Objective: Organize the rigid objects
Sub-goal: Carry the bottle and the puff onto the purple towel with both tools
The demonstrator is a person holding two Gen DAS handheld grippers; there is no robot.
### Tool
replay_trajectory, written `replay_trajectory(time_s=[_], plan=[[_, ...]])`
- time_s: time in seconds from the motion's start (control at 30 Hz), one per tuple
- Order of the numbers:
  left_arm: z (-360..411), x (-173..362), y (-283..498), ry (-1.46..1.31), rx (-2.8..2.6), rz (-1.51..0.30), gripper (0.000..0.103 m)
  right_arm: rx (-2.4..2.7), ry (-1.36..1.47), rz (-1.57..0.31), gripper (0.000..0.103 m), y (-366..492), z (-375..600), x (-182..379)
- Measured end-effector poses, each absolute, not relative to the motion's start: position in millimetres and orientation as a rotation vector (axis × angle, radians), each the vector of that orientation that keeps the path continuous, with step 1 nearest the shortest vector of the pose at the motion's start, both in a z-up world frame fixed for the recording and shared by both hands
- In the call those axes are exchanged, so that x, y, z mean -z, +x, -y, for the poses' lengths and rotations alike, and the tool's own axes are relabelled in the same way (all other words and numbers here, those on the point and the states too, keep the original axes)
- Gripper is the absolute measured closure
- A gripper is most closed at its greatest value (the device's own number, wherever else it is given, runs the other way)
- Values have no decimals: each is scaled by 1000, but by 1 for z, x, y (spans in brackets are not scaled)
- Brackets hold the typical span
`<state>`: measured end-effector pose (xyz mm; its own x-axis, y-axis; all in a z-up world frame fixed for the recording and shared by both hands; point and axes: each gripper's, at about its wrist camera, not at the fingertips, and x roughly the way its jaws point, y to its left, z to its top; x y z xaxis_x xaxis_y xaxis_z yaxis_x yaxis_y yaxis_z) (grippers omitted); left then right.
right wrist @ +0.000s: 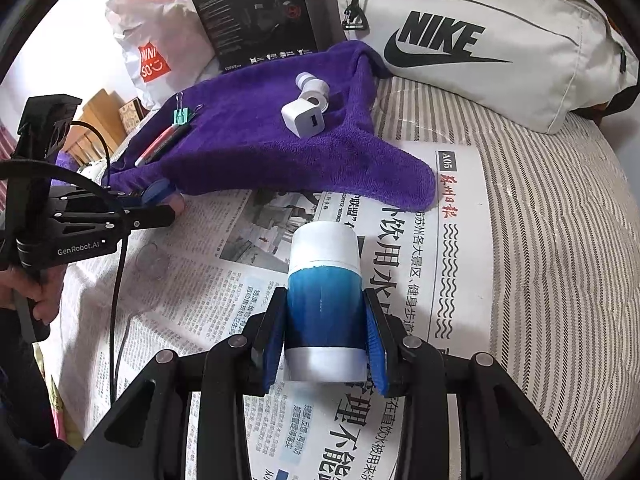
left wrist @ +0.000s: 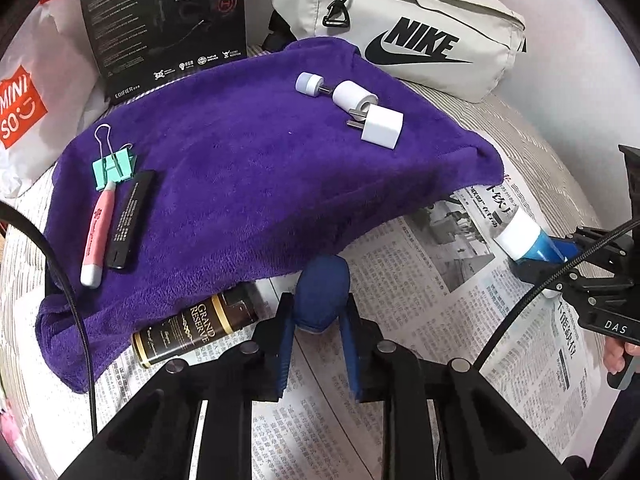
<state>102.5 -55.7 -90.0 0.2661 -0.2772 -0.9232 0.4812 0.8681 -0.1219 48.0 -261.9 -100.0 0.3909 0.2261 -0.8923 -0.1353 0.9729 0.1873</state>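
My left gripper (left wrist: 320, 316) is shut on a dark blue egg-shaped object (left wrist: 322, 294), held just above the newspaper at the purple towel's (left wrist: 240, 168) front edge. My right gripper (right wrist: 324, 320) is shut on a blue and white bottle (right wrist: 324, 292) over the newspaper; it also shows in the left wrist view (left wrist: 520, 236). On the towel lie a white charger (left wrist: 380, 126), a white roller piece (left wrist: 340, 92), a mint binder clip (left wrist: 114, 168), a pink pen (left wrist: 98, 236) and a black stick (left wrist: 130, 220). A brown Grand Reserve can (left wrist: 196, 324) lies half under the towel.
Newspaper (right wrist: 400, 240) covers a striped bed cover (right wrist: 540, 220). A white Nike bag (left wrist: 420, 28), a black headset box (left wrist: 168, 24) and a Miniso bag (left wrist: 24, 112) stand at the back. A black cable (left wrist: 72, 300) hangs at the left.
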Motion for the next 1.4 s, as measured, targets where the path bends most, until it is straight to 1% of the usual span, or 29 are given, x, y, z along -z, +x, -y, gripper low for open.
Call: replay_trajectory(time_s=[0.37,0.9,1.4], plan=[[57,91,106,152,578,-1182,82,-212,85,-1135,67,52,260,100],[1,69,96,59,509,-1145,82,-288,43,-1101,67,61,232,73],[-36,45,123,56,443,-1114,82,-323,28,-1052,67,97,209,53]])
